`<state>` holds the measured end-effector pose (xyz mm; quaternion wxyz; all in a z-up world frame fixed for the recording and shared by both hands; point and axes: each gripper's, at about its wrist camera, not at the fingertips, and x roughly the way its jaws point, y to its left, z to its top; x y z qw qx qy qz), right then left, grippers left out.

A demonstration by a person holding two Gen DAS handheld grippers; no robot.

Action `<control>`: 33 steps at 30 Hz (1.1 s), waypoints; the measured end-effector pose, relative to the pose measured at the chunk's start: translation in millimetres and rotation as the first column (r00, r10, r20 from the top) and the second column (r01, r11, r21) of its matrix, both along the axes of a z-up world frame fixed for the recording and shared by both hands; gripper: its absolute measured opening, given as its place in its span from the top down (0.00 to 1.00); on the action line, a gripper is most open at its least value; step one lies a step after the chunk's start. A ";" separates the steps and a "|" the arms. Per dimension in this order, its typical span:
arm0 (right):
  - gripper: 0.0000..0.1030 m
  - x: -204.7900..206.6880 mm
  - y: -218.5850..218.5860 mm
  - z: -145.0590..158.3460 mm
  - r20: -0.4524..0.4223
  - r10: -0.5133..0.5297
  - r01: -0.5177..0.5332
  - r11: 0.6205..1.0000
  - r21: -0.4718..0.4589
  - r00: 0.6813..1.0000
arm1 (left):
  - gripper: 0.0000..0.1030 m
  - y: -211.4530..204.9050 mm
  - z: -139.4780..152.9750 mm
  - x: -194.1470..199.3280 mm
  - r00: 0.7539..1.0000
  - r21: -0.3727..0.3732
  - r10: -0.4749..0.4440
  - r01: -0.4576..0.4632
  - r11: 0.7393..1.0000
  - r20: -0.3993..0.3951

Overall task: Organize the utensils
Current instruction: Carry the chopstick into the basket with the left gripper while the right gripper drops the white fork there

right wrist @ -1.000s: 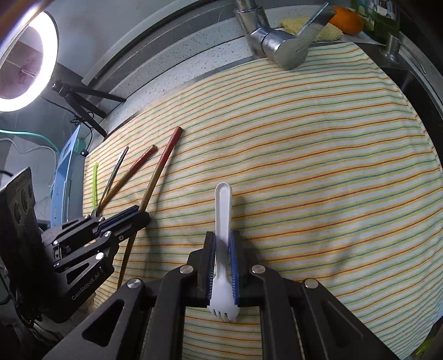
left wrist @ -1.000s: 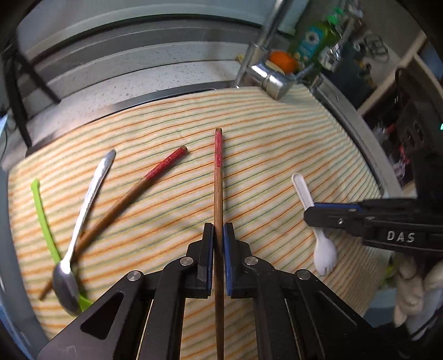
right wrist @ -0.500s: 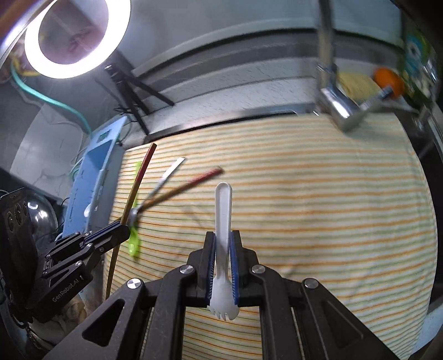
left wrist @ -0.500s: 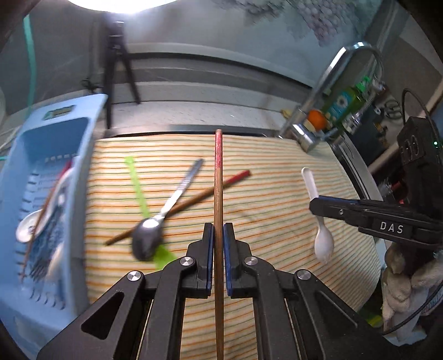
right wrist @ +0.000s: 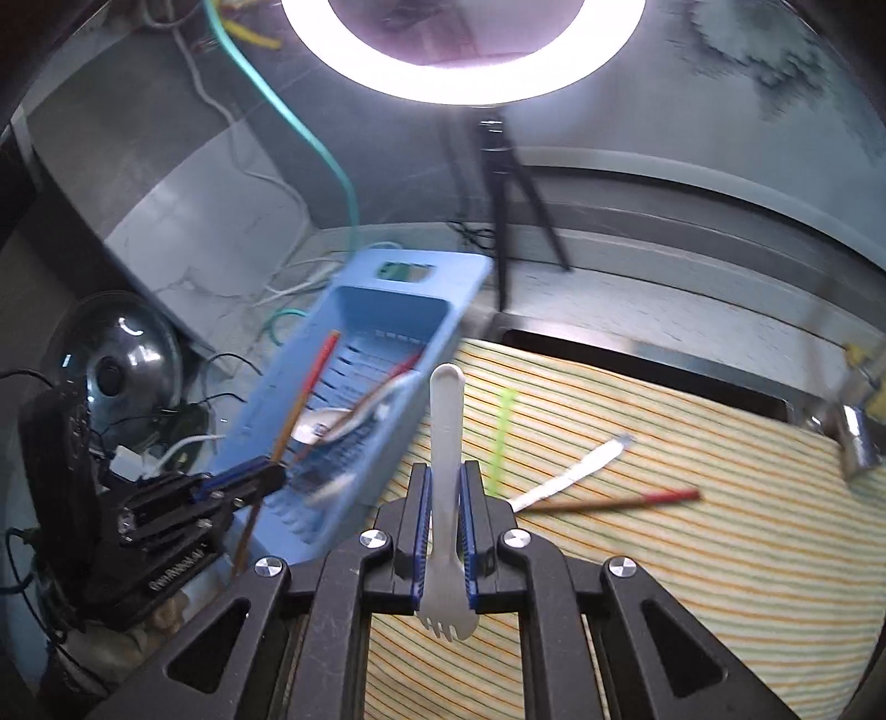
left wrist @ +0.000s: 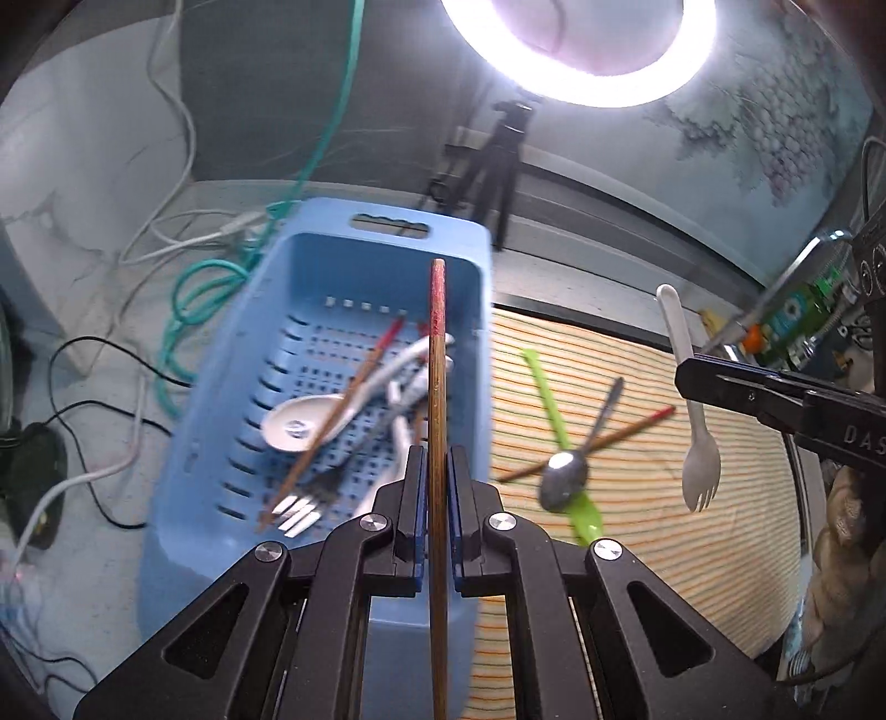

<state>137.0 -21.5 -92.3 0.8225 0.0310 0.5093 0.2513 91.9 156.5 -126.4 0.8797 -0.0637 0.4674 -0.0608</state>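
While both grippers are held in the air above the work surface, each has its jaws closed on one utensil. The left gripper [left wrist: 437, 498] clamps a wooden chopstick [left wrist: 437, 421] partway along its shaft; the red-tipped end points forward over the blue basket [left wrist: 232, 443], and the other end runs out of frame at the bottom edge. Seen from the right wrist, that gripper [right wrist: 260, 479] appears low at the left, with the chopstick [right wrist: 302, 404] slanting up across the basket's [right wrist: 421, 354] near wall. The right gripper [right wrist: 443, 531] pinches a white plastic spork [right wrist: 444, 443] near its head, tines toward the camera and handle pointing away. From the left wrist, this gripper [left wrist: 692, 382] enters from the right edge, the spork [left wrist: 689, 399] hanging tines down; most of its body is cut off by the frame.

Inside the basket lie a white spoon [left wrist: 299, 423], a metal fork [left wrist: 302, 509] and another chopstick [left wrist: 332, 426], tangled with pale pieces too blurred to identify. On the striped cloth [left wrist: 664, 554] rest a metal spoon [left wrist: 570, 471], a green utensil [left wrist: 559, 432] beneath it and a second red-tipped chopstick [left wrist: 609, 440] crossing both. Motion blur smears these in the right wrist view. Farther back stand a tripod [left wrist: 498, 149] and ring light [left wrist: 581, 50]; a faucet [right wrist: 855, 437] is partly cropped at the right.
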 end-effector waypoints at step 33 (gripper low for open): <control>0.73 22.7 42.4 -14.4 -0.020 0.037 -0.037 0.998 0.046 0.999 | 0.82 31.9 6.8 13.0 0.999 -0.003 0.041 -0.041 0.999 0.035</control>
